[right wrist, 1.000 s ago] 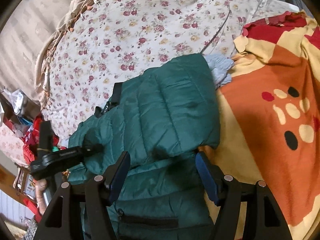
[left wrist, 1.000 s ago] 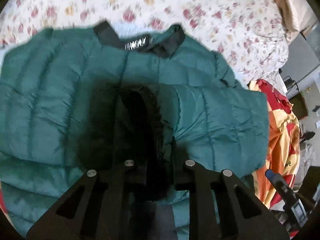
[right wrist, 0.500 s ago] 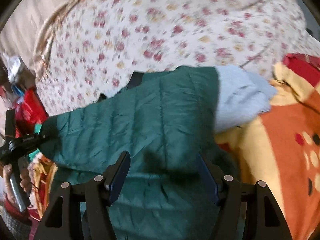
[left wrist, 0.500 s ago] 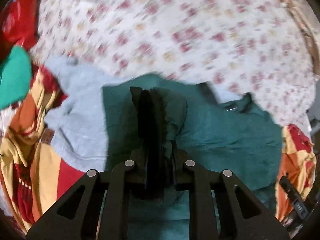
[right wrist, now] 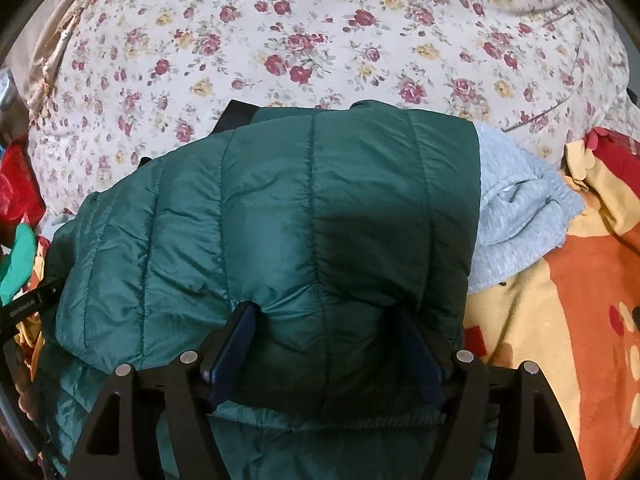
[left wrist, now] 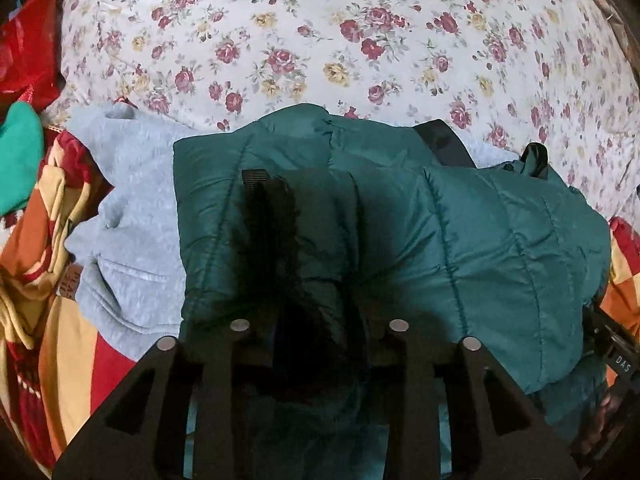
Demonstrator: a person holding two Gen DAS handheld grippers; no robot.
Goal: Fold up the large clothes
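Your left gripper (left wrist: 316, 344): jaws opening, a dark bunched fold of the dark green quilted puffer jacket (left wrist: 460, 240) between them; whether the pads press on it you cannot tell from the shadow there. A black ribbed strap (left wrist: 256, 178) stands just ahead of the fingers.

Your right gripper (right wrist: 324, 344): jaws wide and opening, blue pads (right wrist: 236, 344) set either side of a thick folded edge of the green jacket (right wrist: 280, 216); the left pad touches the fabric, the right one is half buried under it.

The jacket lies folded over itself on the bed, its black collar (left wrist: 444, 144) at the far side. Its left edge in the left wrist view overlaps a pale grey fleece garment (left wrist: 128, 208); the same grey garment (right wrist: 516, 208) pokes out past the jacket's right edge in the right wrist view.

Beyond the far hem, the white bedsheet with red and yellow roses (left wrist: 320, 32) runs open to the bed's tan piped border (right wrist: 68, 36). Near side is crowded: an orange, yellow and red patterned blanket (right wrist: 560, 300) touches the jacket and grey garment. A red cloth (left wrist: 28, 48) and a bright green cloth (left wrist: 18, 160) sit at the left rim.
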